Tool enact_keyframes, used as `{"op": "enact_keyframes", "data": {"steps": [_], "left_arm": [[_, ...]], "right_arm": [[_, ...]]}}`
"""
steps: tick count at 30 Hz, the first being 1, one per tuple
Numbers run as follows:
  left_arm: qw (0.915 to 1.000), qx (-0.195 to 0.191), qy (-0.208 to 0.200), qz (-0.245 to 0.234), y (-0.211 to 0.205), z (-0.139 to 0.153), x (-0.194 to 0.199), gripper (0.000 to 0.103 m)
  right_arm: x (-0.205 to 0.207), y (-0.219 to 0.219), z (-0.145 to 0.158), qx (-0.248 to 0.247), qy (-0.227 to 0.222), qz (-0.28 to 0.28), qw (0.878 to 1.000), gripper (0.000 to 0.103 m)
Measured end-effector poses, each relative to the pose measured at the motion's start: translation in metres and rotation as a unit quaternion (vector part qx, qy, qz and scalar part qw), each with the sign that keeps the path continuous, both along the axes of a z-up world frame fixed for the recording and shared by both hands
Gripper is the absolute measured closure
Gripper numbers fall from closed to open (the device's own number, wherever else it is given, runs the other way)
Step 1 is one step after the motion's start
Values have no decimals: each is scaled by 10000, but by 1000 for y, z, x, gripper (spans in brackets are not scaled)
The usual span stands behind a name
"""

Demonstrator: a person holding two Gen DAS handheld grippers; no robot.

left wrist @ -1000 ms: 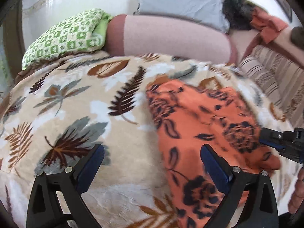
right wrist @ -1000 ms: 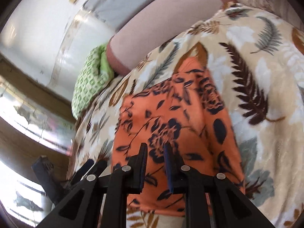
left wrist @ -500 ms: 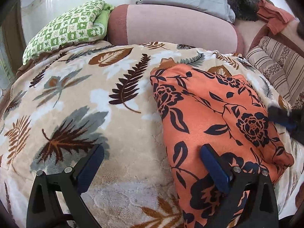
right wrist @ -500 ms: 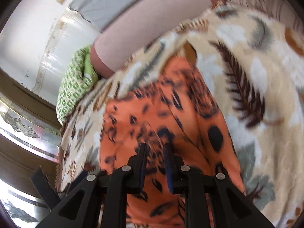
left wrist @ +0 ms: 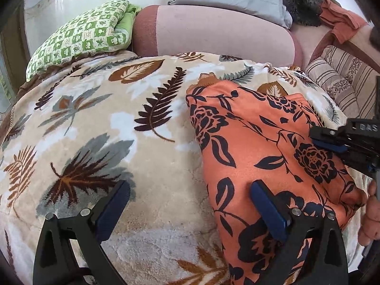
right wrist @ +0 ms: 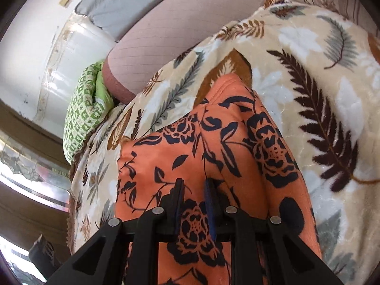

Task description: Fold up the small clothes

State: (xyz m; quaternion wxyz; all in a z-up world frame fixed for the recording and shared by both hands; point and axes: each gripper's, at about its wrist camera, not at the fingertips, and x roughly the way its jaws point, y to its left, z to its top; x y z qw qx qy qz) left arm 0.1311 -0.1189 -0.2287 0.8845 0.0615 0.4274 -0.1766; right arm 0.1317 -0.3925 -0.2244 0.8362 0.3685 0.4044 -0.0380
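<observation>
Your left claw (left wrist: 190, 204) stands wide apart with nothing between its pads, hovering over the leaf-print blanket (left wrist: 95, 123); its right finger sits above the near left edge of the orange floral garment (left wrist: 261, 147). The garment lies folded on the blanket, to the right of the middle, with its far end toward the pink bolster (left wrist: 213, 30). Your right claw (right wrist: 194, 192) is narrow, with a slim gap between its pads, low over the garment's near part; whether it pinches any cloth, you cannot tell. A green checked pillow (left wrist: 78, 38) lies far left.
</observation>
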Motion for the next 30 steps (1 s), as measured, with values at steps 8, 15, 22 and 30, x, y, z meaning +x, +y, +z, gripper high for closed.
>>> {"op": "enact_keyframes", "data": {"steps": [8,15,22,30], "left_arm": [[9981,-572,79,199,32,14,4,2],[9788,-1711,1121,-129,40,0,18,2],[9918,-626,833,-735,-7,-12,0,1],[9794,-1225,1525,-498,12,-20,17,0]], "right_arm": [[-63,-25,29,-402,-368,-264,9982,60],[-104,-71,25,319,-709,-529,9956,22],[-96,-54,29,-120,-811,-61,9966,25],[-57,-15,0,-995,419,631,9921,46]]}}
